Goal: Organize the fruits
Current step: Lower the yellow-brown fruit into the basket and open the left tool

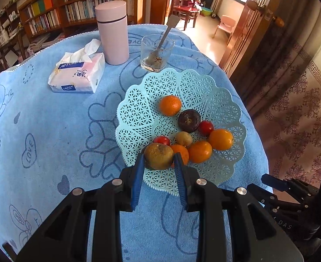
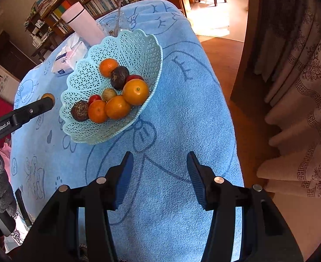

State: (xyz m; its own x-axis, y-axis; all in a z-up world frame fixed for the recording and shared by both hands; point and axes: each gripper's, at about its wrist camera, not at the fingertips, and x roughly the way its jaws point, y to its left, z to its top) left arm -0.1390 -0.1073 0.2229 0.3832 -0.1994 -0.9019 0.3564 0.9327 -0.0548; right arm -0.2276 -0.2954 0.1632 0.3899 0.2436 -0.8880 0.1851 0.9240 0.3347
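A left gripper (image 1: pixel 158 160) carries a brownish fruit (image 1: pixel 158 156) at the near rim of a pale-green lattice basket (image 1: pixel 138 109) on a table draped in a blue towel (image 1: pixel 51 131), its two blue pads clamped on either side of the fruit. The fruit appears to hang just outside or above the basket's edge rather than in it; the right wrist view shows it left of the basket, over the towel, so it looks to be on its way in. The basket already gathers the rest: four oranges, including one at the back (image 1: pixel 170 105), two dark round fruits, one near the middle (image 1: pixel 188 120), two small red ones, one of them (image 1: pixel 205 127), and a small tan one (image 1: pixel 183 139), mostly heaped on the side nearer the right gripper. The right gripper (image 2: pixel 159 178) waits low over bare towel, well short of the basket, its jaws wide apart and holding nothing. A pink flask (image 1: pixel 113 32), a glass with a spoon (image 1: pixel 157 52) and a tissue pack (image 1: pixel 78 74) stand beyond the basket.
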